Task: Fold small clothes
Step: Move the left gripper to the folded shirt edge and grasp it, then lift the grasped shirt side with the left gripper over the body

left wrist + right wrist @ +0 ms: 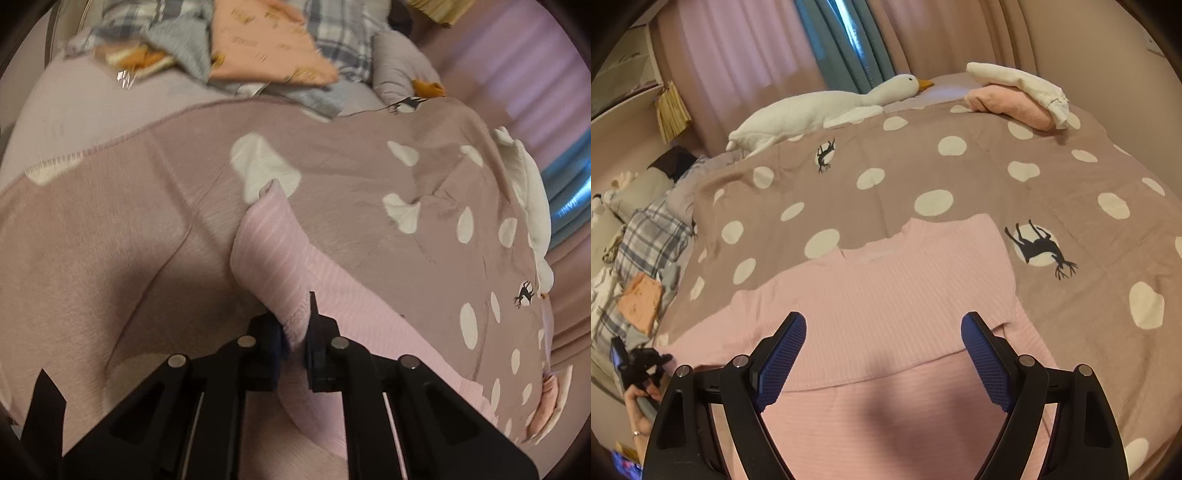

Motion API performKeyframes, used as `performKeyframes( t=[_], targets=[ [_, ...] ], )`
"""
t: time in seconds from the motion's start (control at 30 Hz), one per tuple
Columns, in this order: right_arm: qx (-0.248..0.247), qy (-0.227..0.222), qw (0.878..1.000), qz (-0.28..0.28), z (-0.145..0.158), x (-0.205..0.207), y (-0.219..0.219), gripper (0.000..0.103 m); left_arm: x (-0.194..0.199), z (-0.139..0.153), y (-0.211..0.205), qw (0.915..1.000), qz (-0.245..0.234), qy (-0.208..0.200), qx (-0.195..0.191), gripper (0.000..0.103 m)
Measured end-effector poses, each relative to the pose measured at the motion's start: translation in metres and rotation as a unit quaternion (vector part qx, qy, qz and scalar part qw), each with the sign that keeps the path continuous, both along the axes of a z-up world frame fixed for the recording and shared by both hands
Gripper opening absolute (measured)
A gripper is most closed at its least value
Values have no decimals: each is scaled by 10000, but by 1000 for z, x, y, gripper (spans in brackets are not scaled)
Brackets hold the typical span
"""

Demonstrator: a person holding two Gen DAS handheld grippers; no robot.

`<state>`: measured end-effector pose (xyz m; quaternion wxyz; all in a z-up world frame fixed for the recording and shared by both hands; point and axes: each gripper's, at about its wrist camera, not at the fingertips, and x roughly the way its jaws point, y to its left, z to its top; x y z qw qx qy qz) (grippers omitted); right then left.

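Dim, warm indoor light tints both fisheye views pink. Daylight shows as a bright streak between the teal curtains (846,40), with glare where they appear at the left view's right edge. The left view is motion-blurred, most at the heaped clothes along the top. A soft shadow lies on the pink ribbed knit top (886,417). Edges bend and darken.

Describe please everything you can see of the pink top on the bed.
The pink top is a ribbed knit with a small round neckline, lying spread flat on the dotted bedcover. Its lower part is already folded up across the body. The left tool is shut on one lifted edge; the open right tool hovers over it.
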<state>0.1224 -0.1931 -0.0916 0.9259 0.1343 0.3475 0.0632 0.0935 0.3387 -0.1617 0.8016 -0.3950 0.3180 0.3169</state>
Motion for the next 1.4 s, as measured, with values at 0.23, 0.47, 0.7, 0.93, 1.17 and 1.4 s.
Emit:
performKeyframes(
  t=[0.23,0.47,0.7,0.93,1.17,1.4],
  targets=[
    [73,-74,9999,4,2,-4,-3,86,2,42,-28,9977,-264,-276,567,9],
    [131,-134,9998,-40,5,-8,-9,86,12,73,-62,9924,-680,-484,905,9],
    [244,-199,9995,-97,8,-12,-18,86,24,101,-106,9827,-1216,-626,1246,8],
    [335,-257,9990,-165,10,-17,-29,86,34,119,-150,9711,-1699,-730,1508,9],
    [434,-300,9983,-246,10,-21,-38,86,45,129,-191,9595,-2152,-773,1646,9],
    [545,-317,9975,-321,9,-25,-49,86,53,132,-232,9453,-2632,-771,1766,9]
  ],
)
